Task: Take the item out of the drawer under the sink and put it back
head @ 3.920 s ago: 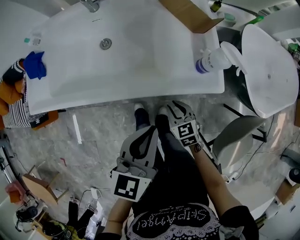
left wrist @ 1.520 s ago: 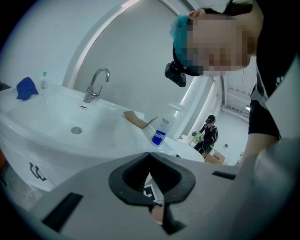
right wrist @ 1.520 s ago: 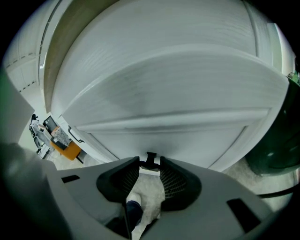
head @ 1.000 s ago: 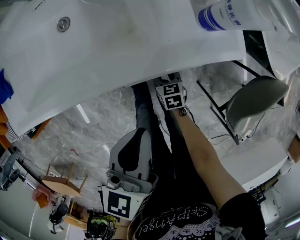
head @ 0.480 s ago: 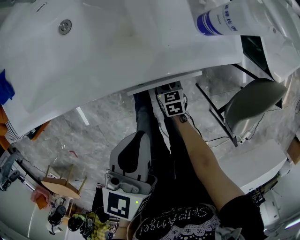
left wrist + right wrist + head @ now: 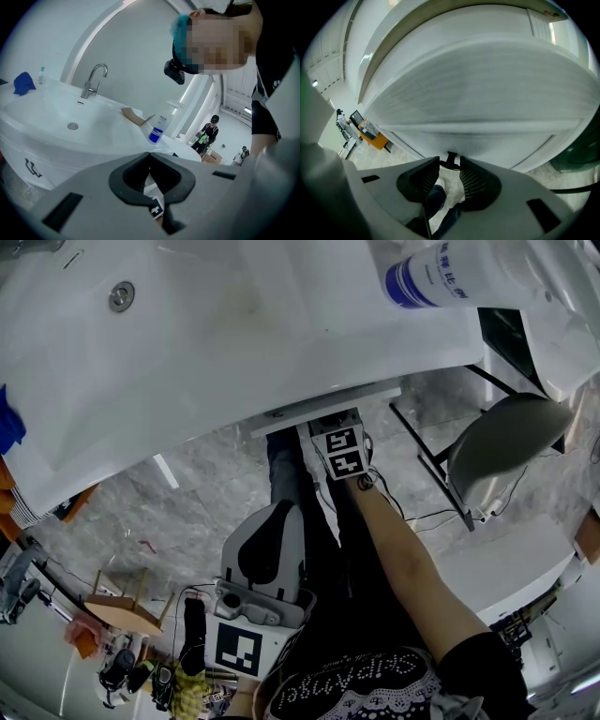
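Two jaws of your right gripper [image 6: 451,161] were pinched onto the small dark handle [image 6: 452,160] at the lower edge of the white curved drawer front [image 6: 478,93]. Only that handle's width kept the jaws apart. From your head view the same gripper [image 6: 335,427] reached in beneath the white oval sink [image 6: 234,324]. The drawer front [image 6: 328,401] showed as a pale strip standing a little proud of the basin's edge, right above the gripper's marker cube [image 6: 342,454]. The drawer's inside was out of sight in every view, so the item in it could not be seen.

Your bare right forearm [image 6: 403,559] stretched nearly straight from your body towards the sink. Your left gripper [image 6: 279,510] was held low and close to your body, well apart from the drawer, over the grey marbled floor [image 6: 206,484]. It pointed upward towards the basin [image 6: 56,122]. Its jaws [image 6: 149,157] were pressed together at the tips with nothing between them.

The drawer front looked smooth and matt, bowed outward, with faint horizontal lines across it. A white bottle with a blue label [image 6: 431,277] lay on the sink's right end.
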`<state>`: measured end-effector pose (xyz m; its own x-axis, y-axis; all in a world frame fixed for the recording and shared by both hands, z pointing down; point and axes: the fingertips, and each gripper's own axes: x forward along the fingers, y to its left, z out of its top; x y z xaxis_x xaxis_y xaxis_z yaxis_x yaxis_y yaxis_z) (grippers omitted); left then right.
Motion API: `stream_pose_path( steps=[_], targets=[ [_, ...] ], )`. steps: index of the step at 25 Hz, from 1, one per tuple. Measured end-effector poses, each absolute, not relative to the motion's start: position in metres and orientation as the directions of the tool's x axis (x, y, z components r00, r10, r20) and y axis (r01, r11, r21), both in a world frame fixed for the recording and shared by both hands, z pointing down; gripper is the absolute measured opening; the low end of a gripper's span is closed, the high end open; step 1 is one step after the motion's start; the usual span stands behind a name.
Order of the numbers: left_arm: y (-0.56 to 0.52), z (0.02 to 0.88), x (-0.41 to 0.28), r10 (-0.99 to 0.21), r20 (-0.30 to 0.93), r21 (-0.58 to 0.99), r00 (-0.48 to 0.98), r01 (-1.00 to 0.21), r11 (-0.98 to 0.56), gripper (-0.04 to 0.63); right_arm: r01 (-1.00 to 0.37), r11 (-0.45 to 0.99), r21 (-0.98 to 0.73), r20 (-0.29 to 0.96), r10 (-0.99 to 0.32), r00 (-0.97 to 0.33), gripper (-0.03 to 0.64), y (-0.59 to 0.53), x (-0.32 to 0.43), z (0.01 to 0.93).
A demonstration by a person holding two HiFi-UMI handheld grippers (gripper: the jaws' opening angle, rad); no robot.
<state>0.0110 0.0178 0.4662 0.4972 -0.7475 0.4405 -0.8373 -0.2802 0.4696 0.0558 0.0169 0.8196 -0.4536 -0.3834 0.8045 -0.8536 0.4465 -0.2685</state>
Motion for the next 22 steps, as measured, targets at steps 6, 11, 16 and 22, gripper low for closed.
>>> stream_pose_path(
  steps=[6, 11, 16, 22],
  targets=[
    [0.019, 0.469, 0.018, -0.736, 0.454, 0.473, 0.502, -0.836, -0.278, 0.005, -0.85, 0.46, -0.258, 0.811, -0.375, -0.45, 0.146, 0.02, 0.058, 0.82],
    [0.021, 0.469, 0.021, -0.735, 0.444, 0.473, 0.513, -0.831, -0.293, 0.005, -0.857, 0.448, -0.255, 0.806, -0.39, -0.444, 0.144, 0.02, 0.058, 0.82],
    [0.026, 0.471, 0.023, -0.725, 0.453, 0.478, 0.519, -0.828, -0.294, 0.005, -0.858, 0.444, -0.259, 0.8, -0.4, -0.448, 0.144, 0.021, 0.058, 0.819],
    [0.027, 0.472, 0.024, -0.725, 0.463, 0.488, 0.51, -0.829, -0.272, 0.005, -0.861, 0.433, -0.267, 0.789, -0.415, -0.453, 0.144, 0.02, 0.057, 0.818]
  ],
)
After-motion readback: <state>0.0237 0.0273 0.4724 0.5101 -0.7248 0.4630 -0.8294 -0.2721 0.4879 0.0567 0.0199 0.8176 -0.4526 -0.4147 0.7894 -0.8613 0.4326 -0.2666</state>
